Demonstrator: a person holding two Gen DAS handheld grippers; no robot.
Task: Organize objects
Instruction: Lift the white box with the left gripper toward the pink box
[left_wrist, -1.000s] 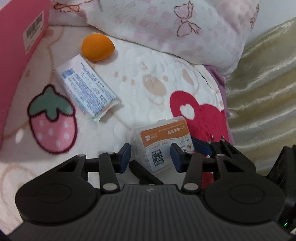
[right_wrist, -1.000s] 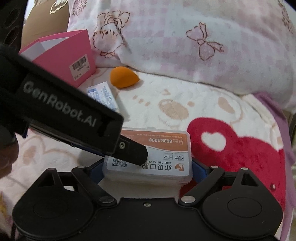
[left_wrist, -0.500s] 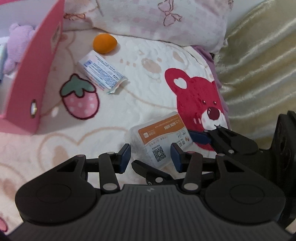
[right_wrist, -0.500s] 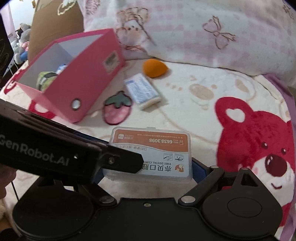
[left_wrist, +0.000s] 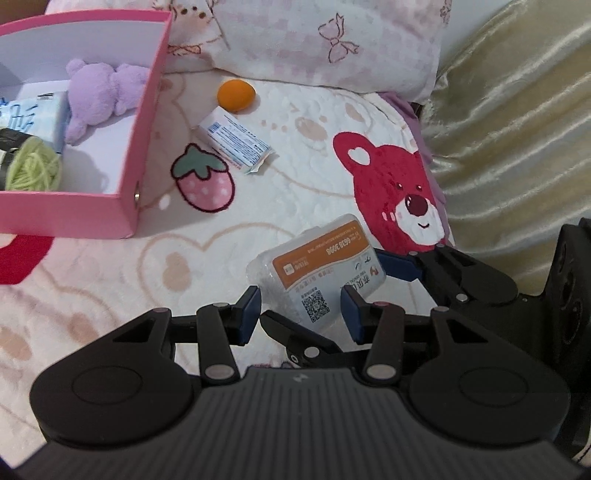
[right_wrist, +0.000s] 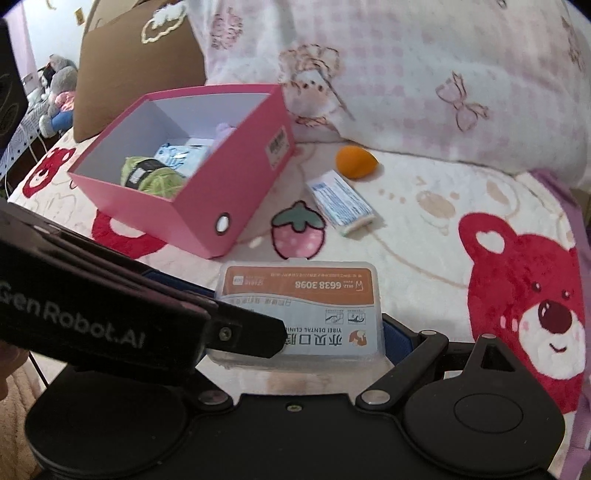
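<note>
My right gripper (right_wrist: 301, 332) is shut on a clear plastic box with an orange and white label (right_wrist: 299, 310), holding it above the bed. The box (left_wrist: 321, 271) also shows in the left wrist view, just ahead of my open, empty left gripper (left_wrist: 300, 308). A pink storage box (right_wrist: 192, 177) stands to the left, holding green yarn (right_wrist: 155, 181), a blue packet (right_wrist: 181, 157) and a purple plush (left_wrist: 99, 96). An orange sponge (right_wrist: 355, 166) and a white and blue packet (right_wrist: 341, 203) lie on the blanket.
A cartoon blanket (right_wrist: 424, 229) with a red bear covers the bed. A pink checked pillow (right_wrist: 424, 85) lies along the back, and a brown cushion (right_wrist: 136, 59) at back left. A gold curtain (left_wrist: 517, 122) hangs to the right. Plush toys (right_wrist: 55, 96) sit far left.
Both grippers have pulled back and risen with the plastic box still held by the right one. The pink storage box and its contents have come into view.
</note>
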